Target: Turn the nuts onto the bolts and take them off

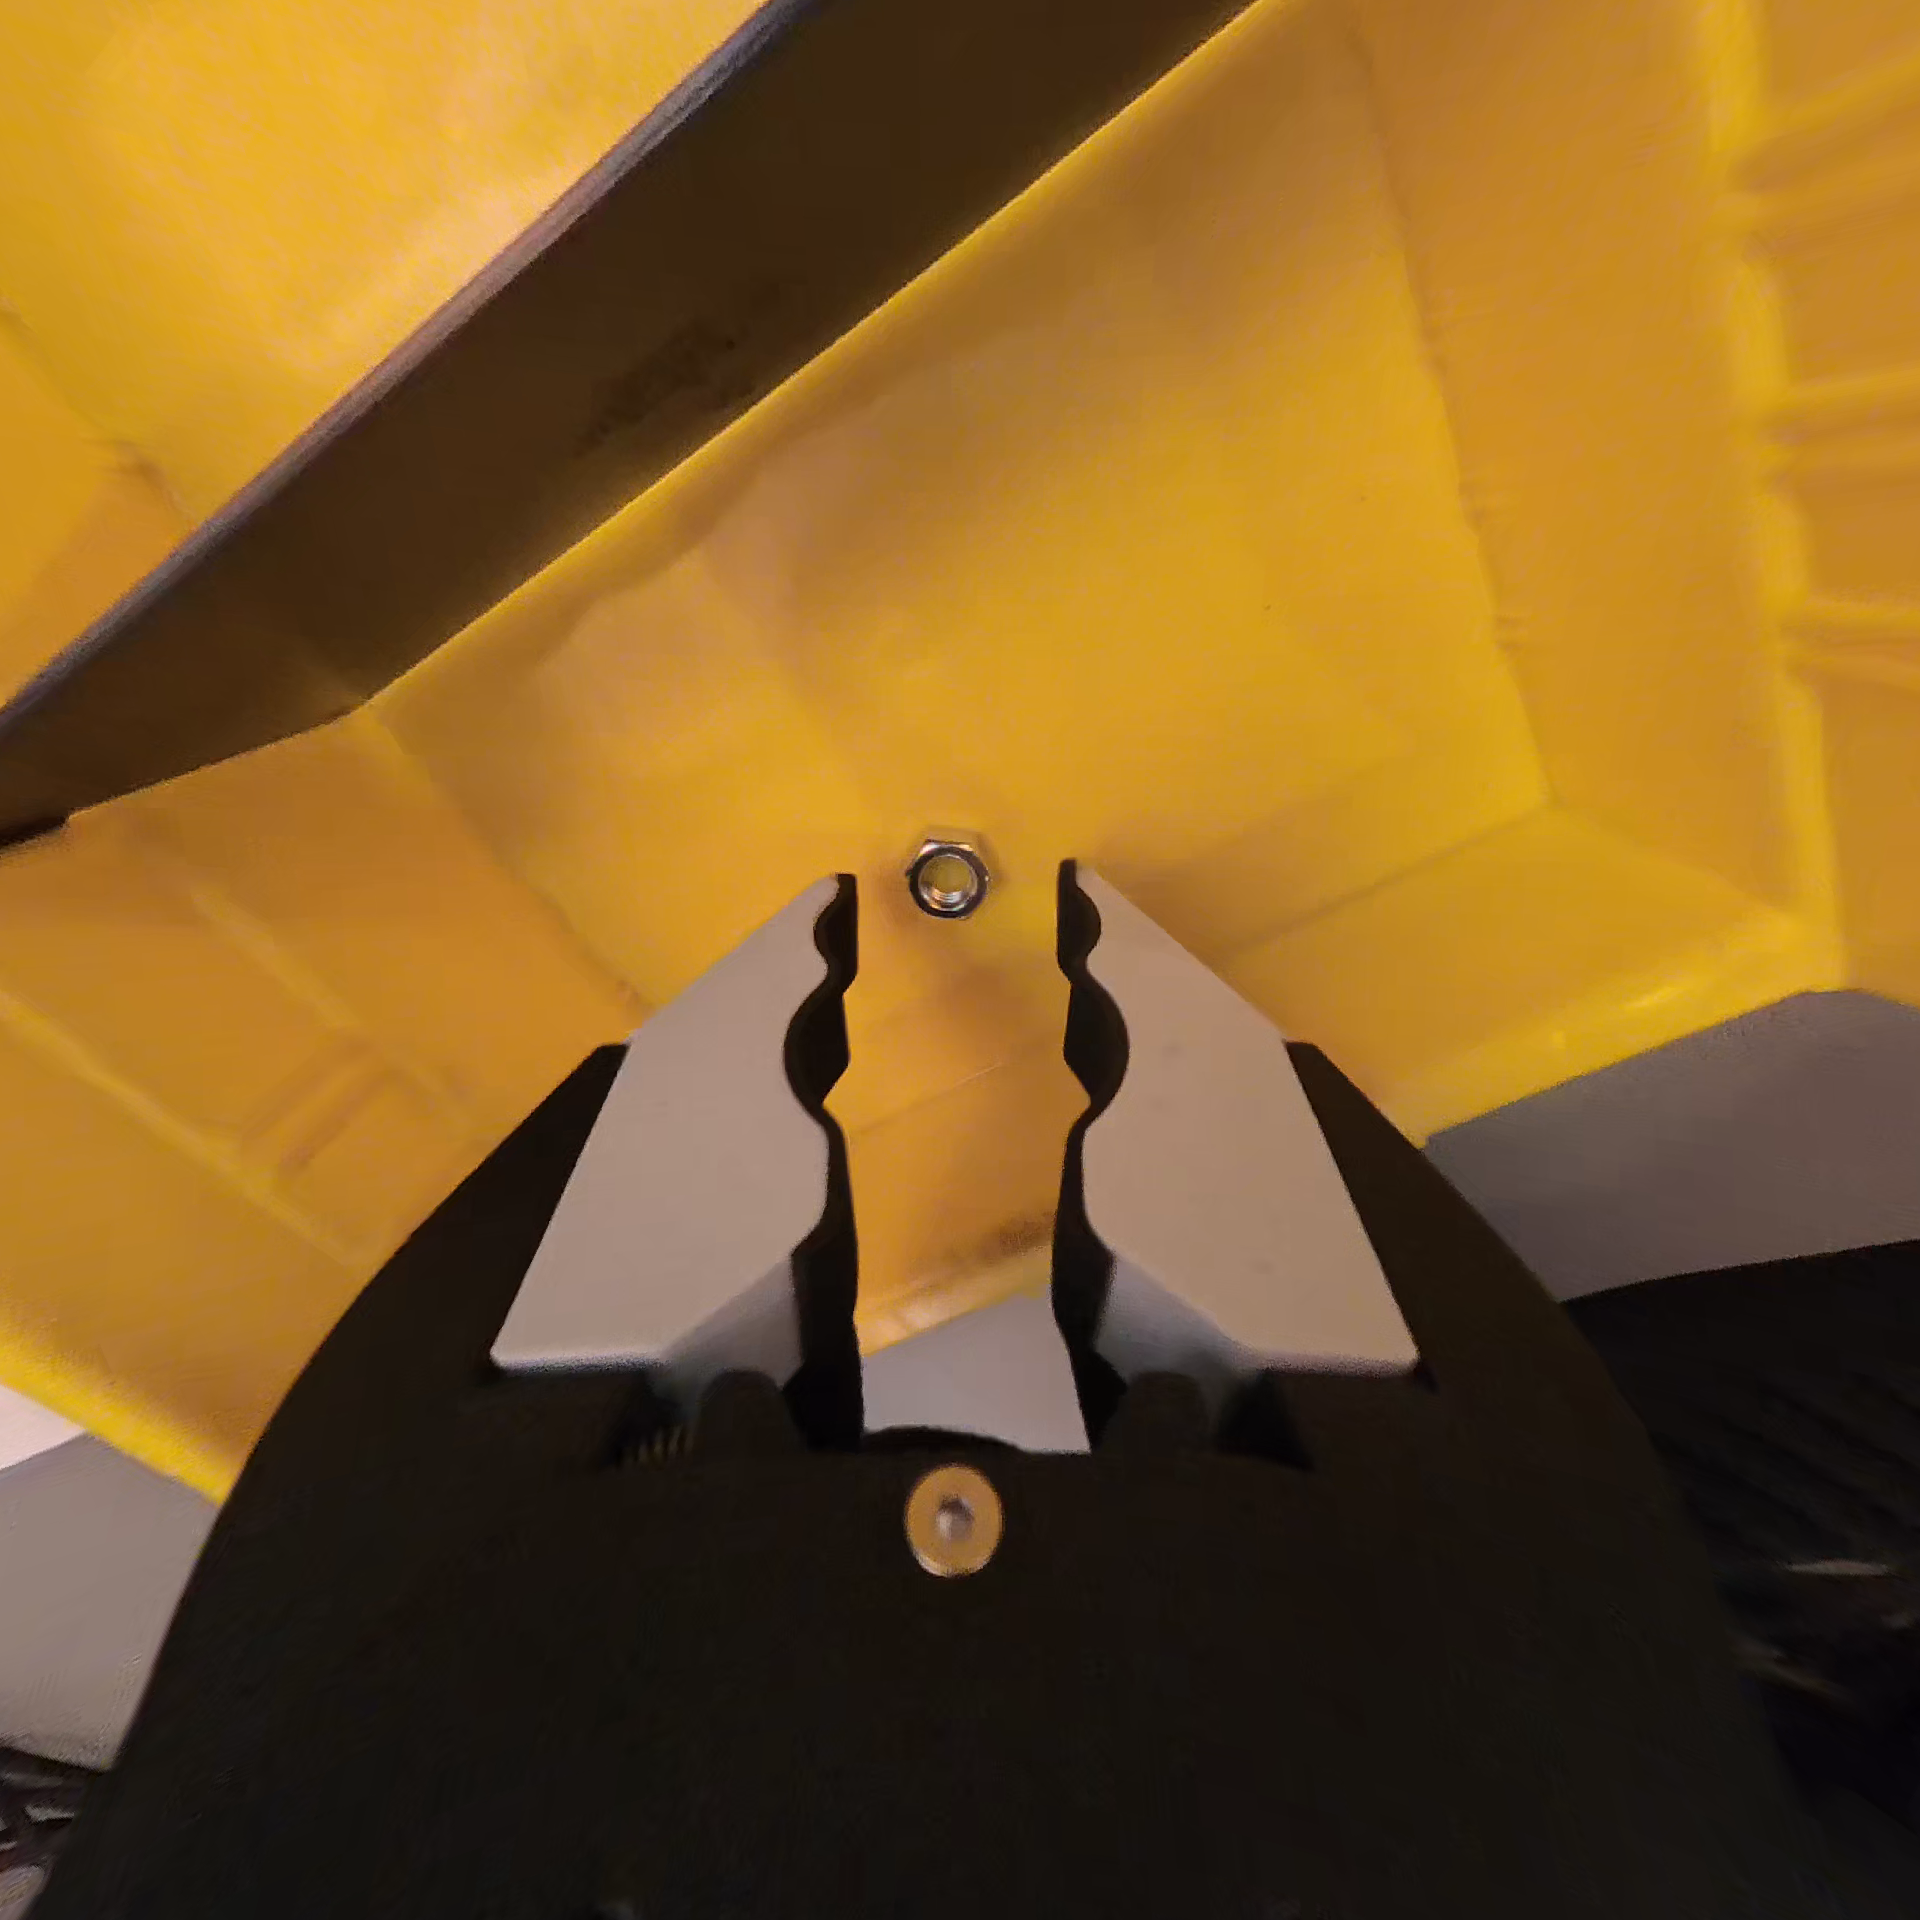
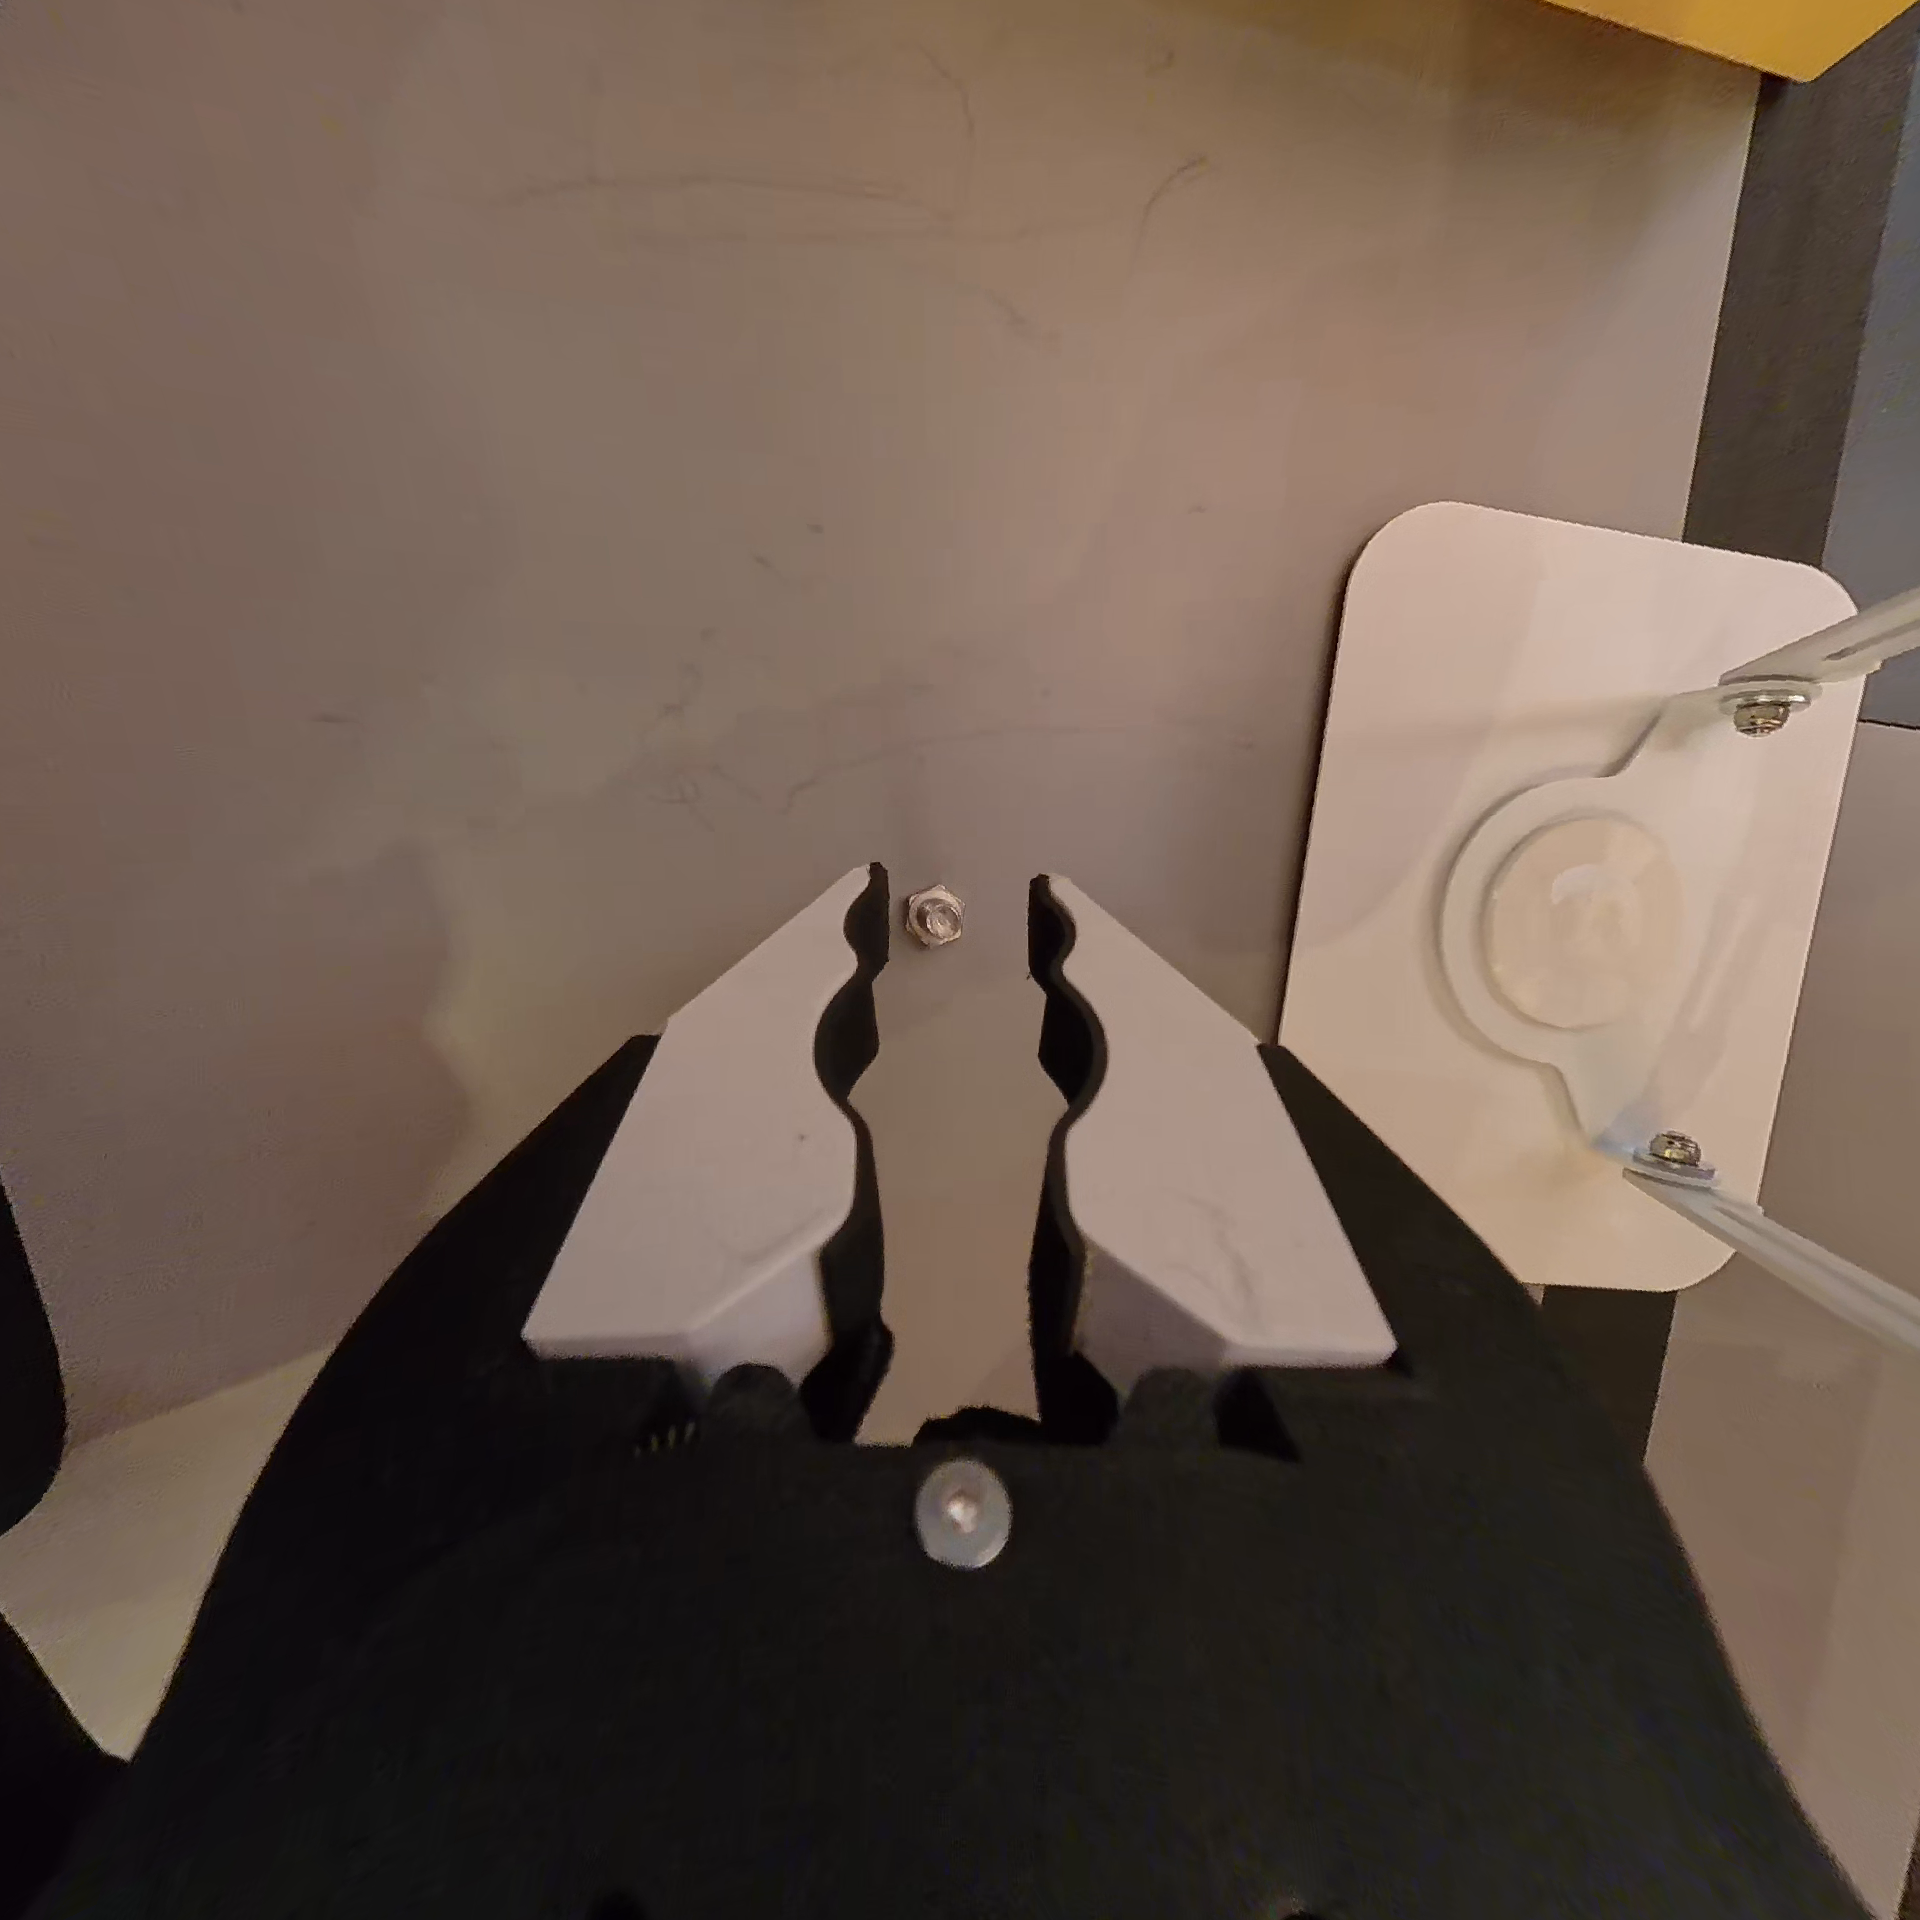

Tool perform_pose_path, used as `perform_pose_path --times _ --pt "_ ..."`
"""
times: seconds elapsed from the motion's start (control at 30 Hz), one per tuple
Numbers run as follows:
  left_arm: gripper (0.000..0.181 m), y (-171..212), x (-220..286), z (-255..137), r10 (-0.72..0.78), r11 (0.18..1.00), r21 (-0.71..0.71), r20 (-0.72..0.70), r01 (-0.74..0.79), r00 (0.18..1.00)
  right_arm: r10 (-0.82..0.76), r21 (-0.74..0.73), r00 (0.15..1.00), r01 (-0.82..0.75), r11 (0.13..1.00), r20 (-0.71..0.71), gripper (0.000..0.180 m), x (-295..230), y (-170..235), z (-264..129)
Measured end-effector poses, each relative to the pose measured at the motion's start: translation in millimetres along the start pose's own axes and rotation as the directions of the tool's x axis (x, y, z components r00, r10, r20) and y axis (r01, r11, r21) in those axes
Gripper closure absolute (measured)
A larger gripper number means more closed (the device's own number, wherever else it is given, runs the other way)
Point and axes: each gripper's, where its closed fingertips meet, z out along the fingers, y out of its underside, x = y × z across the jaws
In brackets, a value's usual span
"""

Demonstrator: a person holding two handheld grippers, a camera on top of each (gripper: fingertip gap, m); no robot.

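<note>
Both grippers are spread and empty. The left gripper [image 1: 956, 883] faces a nut [image 1: 947, 886] in the yellow bin [image 1: 1143, 571] at frame center. The right gripper [image 2: 958, 894] faces a bolt [image 2: 937, 918] on the grey table [image 2: 520, 520]. Both are small, hard, probably slippery; grip the 6 flat sides.

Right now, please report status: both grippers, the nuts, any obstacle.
Left gripper open, nut in yellow bin ahead. Right gripper open, nut on bolt near its left fingertip. Nothing in the way.

No writing, number or sign can be read in either view. The dark panel [image 1: 499, 416] crossing the yellow bin [image 1: 1143, 520] bears only a blurred smudge, too smeared to make out. The white plate [image 2: 1455, 727] on the grey table [image 2: 623, 416] is blank.
</note>
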Motion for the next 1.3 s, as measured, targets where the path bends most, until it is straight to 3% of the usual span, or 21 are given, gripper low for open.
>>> perform_pose_path --times 0.17,0.6,0.8,0.9,1.07,1.17,1.3 --pt "0.16 5 -1 10 -0.03 0.999 -0.027 -0.024 0.03 0.999 -0.005 0.005 1.0 0.005 1.0 0.002 0.155 0 -1 1" --pt "0.164 -2 -5 9 -0.007 1.0 0.006 0.004 0.007 1.0 0.001 0.017 1.0 -0.001 1.0 -0.015 0.154 4 0 -2" --pt "0.164 -26 -4 -36 -0.024 0.978 0.209 0.003 0.023 1.0 -0.001 0.069 0.996 0.007 0.998 -0.084 0.152 15 -7 -14" --pt "0.164 -58 20 -85 0.024 0.906 0.423 -0.088 0.016 0.996 -0.024 0.126 0.991 0.041 0.991 -0.135 0.149 21 -19 -24" --pt "0.163 -119 96 -168 0.255 0.685 0.729 -0.244 0.003 0.936 -0.042 0.285 0.951 0.134 0.949 -0.305 0.14 39 -59 -53" --pt "0.163 -146 148 -203 0.428 0.564 0.825 -0.327 0.034 0.843 -0.047 0.353 0.913 0.204 0.913 -0.406 0.133 46 -82 -69" --pt "0.163 -175 198 -229 0.597 0.471 0.873 -0.42 0.125 0.684 -0.022 0.409 0.854 0.271 0.872 -0.52 0.137 55 -101 -89"
